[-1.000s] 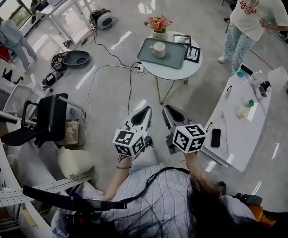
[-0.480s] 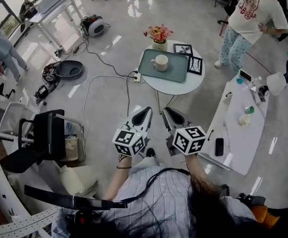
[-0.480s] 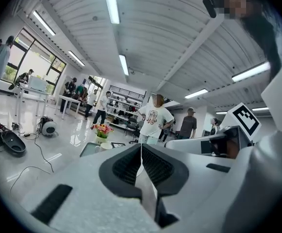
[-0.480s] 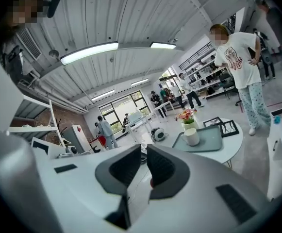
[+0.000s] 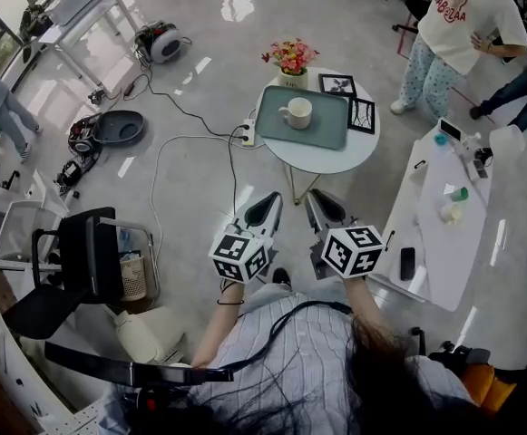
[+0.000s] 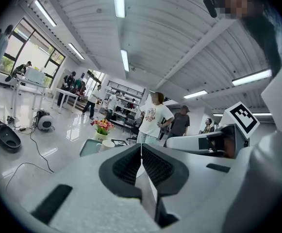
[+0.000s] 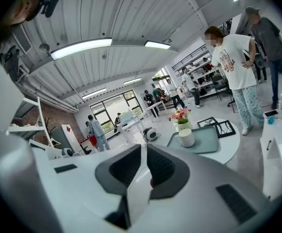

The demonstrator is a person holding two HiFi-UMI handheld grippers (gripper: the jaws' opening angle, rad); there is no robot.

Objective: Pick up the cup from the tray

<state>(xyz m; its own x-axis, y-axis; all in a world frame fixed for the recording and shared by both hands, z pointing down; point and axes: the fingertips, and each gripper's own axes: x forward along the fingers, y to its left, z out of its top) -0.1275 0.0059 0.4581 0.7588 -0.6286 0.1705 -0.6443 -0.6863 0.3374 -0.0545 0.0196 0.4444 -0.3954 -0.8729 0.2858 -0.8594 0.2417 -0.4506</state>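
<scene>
A white cup (image 5: 297,112) with a handle stands upright on a grey-green tray (image 5: 329,125) on a small round white table (image 5: 336,157). My left gripper (image 5: 269,199) and right gripper (image 5: 316,198) hang side by side in the air, short of the table's near edge and apart from it. Both point towards the table, shut with nothing in them. In the right gripper view the cup (image 7: 185,138) and tray (image 7: 205,140) lie ahead, up and to the right of the jaws (image 7: 144,152). In the left gripper view the cup (image 6: 104,145) peeks over the left finger (image 6: 126,166).
A flower vase (image 5: 291,62) and two black picture frames (image 5: 361,114) share the round table. A long white table (image 5: 444,216) with a phone and bottles stands to the right. Cables and a power strip (image 5: 245,137) lie on the floor. A black chair (image 5: 91,252) is at left. People stand at back right (image 5: 453,34).
The round table with the tray and cup has drawn nearer to both grippers in the head view. Both grippers stay shut and side by side. A second person has come in at the right.
</scene>
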